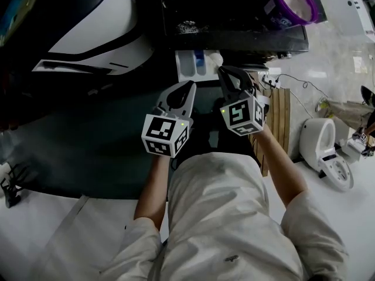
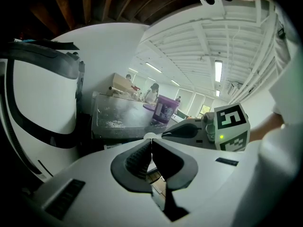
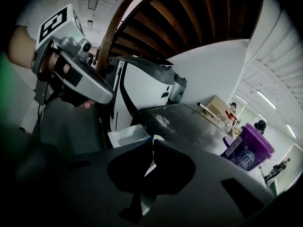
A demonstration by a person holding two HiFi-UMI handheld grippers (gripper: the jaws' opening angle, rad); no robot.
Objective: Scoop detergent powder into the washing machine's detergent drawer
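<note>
The white-bodied left gripper [image 2: 151,144] is held with its jaws pressed together and nothing between them. The dark right gripper [image 3: 152,145] is likewise closed on nothing. Both are held side by side before the person's body, with their tips directed at the white plastic detergent drawer [image 1: 196,63], which is pulled out of the front of the dark-topped washing machine [image 1: 234,16].

No scoop is held, so the scooping is judged not yet begun, and the step in hand appears to be the approach. Next, one gripper would have to be opened and carried up to the round purple plastic tub [image 1: 293,2], which stands on the machine's top, well apart from the drawer.

Pale powder is seen inside the open tub, but no scoop can be made out there. A scatter of loose white grains [image 3: 161,121] lies on the top near its front edge. White compartments and a blue insert are visible in the drawer; whether powder lies in them cannot be told.
</note>
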